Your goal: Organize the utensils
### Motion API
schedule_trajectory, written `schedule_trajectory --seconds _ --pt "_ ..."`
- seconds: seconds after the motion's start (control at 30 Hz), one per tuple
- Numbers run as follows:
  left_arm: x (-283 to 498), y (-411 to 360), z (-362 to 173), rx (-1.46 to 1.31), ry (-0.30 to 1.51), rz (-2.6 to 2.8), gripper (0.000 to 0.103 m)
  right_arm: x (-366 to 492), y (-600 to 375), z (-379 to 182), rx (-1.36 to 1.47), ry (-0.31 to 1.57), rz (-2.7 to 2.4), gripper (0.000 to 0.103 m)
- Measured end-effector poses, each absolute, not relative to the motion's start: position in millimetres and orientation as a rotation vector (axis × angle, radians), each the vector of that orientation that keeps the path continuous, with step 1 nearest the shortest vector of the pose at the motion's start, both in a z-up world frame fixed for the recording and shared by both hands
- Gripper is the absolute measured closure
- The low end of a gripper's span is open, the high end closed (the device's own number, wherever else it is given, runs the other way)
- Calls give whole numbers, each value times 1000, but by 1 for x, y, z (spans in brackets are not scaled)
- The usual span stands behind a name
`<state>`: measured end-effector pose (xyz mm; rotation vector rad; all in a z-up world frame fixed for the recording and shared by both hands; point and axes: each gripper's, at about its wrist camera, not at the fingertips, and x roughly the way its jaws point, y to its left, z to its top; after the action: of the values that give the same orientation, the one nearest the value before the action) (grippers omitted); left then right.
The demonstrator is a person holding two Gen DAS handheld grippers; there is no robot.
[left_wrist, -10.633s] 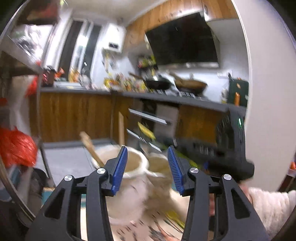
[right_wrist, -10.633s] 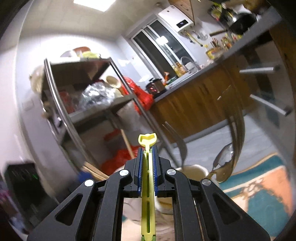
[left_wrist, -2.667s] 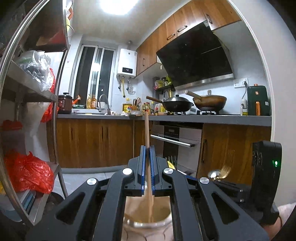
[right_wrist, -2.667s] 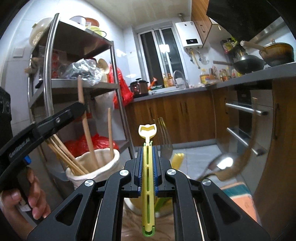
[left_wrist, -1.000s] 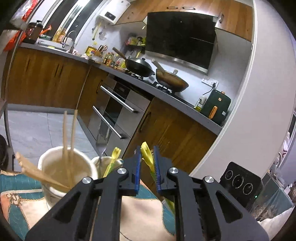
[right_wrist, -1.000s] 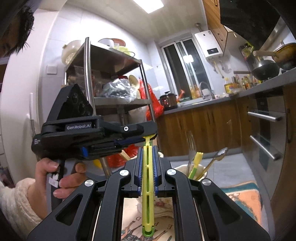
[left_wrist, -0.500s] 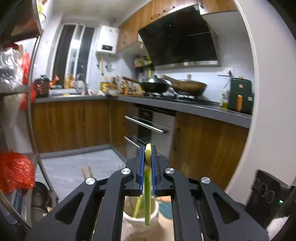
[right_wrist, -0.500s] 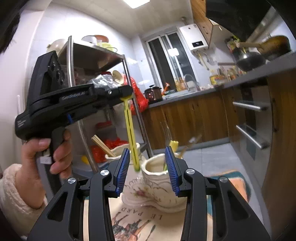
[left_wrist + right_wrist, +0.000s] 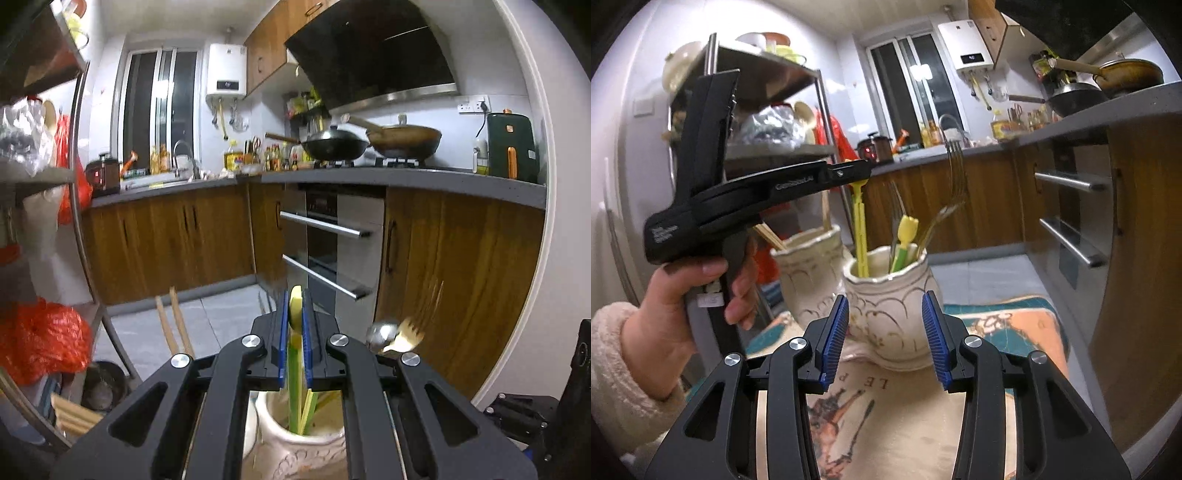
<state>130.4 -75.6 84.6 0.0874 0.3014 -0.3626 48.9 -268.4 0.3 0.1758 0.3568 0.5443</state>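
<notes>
Right gripper [image 9: 886,336]: jaws apart, nothing between the pads; cream jar [image 9: 891,314] stands beyond the gap. Jaws have just been opening

Left gripper [image 9: 862,176], held by a hand [image 9: 698,295] in a fleecy sleeve [image 9: 617,373], reaches in from the left, clamped on the top of a yellow utensil [image 9: 860,232]. Utensil hangs upright, lower end inside the jar mouth

Jar also holds a yellow-green utensil [image 9: 905,240] and forks [image 9: 955,166]

Second jar [image 9: 809,273] behind-left, touching or just beside the first; wooden sticks [image 9: 768,232] in it

Both jars on a printed mat [image 9: 908,424]
</notes>
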Motion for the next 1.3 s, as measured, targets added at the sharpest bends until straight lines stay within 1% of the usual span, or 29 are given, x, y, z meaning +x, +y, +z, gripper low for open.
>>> schedule_trajectory --seconds 0.07,0.13,0.17,0.2,0.23,0.27,0.3,0.37,0.43,0.5,0.57,0.63,0.67,0.7,0.73,0.77,0.87,0.97,1.0,1.07,1.13,1.17,1.3 --pt "127 -70 80 79 320 -368 94 50 -265 -3 155 375 527 58" --pt "120 -66 79 84 331 -367 84 50 -264 -6 143 400 517 57" --pt "112 -63 79 88 326 -363 82 50 -264 -7 145 409 514 56" --pt "106 -60 79 89 318 -364 76 48 -265 -7 148 412 507 55" --pt "96 -56 78 92 307 -364 67 46 -265 -6 147 412 500 54" --pt "85 -51 77 94 302 -360 62 44 -266 -6 143 413 487 51" --pt "78 -48 76 95 301 -362 59 43 -267 -6 141 414 475 50" --pt "58 -37 69 97 307 -361 57 40 -266 -5 129 412 454 50" --pt "42 -28 61 97 305 -343 48 36 -263 -3 102 407 435 49" --pt "27 -17 51 84 303 -329 43 31 -259 -2 82 399 429 45" --pt "18 -10 43 92 307 -306 39 27 -255 -1 62 392 423 45" --pt "12 -4 35 94 315 -288 34 23 -249 -1 36 386 416 42" --pt "9 0 31 84 320 -282 32 22 -247 -1 30 388 417 38" --pt "7 4 26 68 323 -274 26 20 -244 -2 21 388 419 36" --pt "5 8 21 61 322 -264 22 18 -242 -3 11 383 416 36" --pt "4 10 18 59 322 -254 21 17 -242 -3 2 379 412 34" --pt "4 15 6 79 326 -207 16 15 -240 -2 -10 370 401 22" --pt "4 19 -1 79 322 -194 10 15 -242 -2 -3 366 385 19" --pt "4 20 -2 80 315 -189 6 15 -241 -1 -4 365 381 18" --pt "4 22 -2 76 312 -193 6 16 -240 -1 -15 366 375 18" --pt "4 24 -2 65 306 -193 6 15 -238 -1 -23 365 371 15" --pt "5 25 -2 59 311 -196 6 14 -238 -1 -25 363 372 11" --pt "6 28 -1 43 313 -197 6 14 -238 -1 -23 355 377 10"
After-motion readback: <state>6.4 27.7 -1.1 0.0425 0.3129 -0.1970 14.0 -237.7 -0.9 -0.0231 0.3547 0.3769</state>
